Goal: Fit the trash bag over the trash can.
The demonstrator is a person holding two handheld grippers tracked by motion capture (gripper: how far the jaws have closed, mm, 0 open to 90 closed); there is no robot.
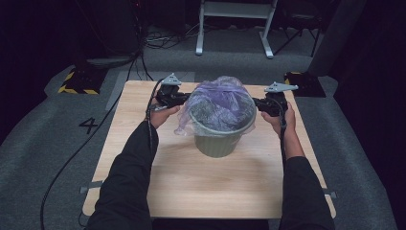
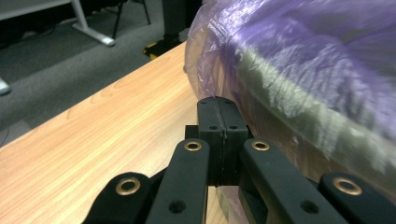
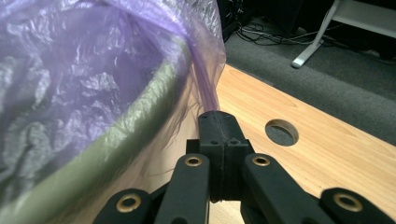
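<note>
A pale wooden desk [image 1: 201, 187] stands on grey carpet [image 1: 43, 153] in a dark room. Near its front edge the person's two dark sleeves [image 1: 127, 187] come in, one on each side. Beyond them, toward the middle of the desk, a green bin [image 1: 218, 143] stands upright, with a thin purple bag [image 1: 218, 103] draped over its rim and bulging above it.

The left claw [image 1: 184, 99] is at the bin's left side and the right claw [image 1: 254, 102] at its right, each at rim height against the plastic. In the left gripper view the jaws of the left claw [image 2: 221, 122] are pressed fully together, with the bag [image 2: 299, 70] just beside them; whether any film is pinched between the pads cannot be made out. In the right gripper view the right claw [image 3: 220, 129] is likewise closed tight, and a strand of the bag [image 3: 93, 79] runs down to its tip, though a grip on it is not clear.

A round hole [image 3: 281, 132] is cut in the desk beyond the right claw. Farther back lie cables [image 1: 163, 40] and the white legs of a frame [image 1: 234, 28]; the rest of the room is lost in darkness.
</note>
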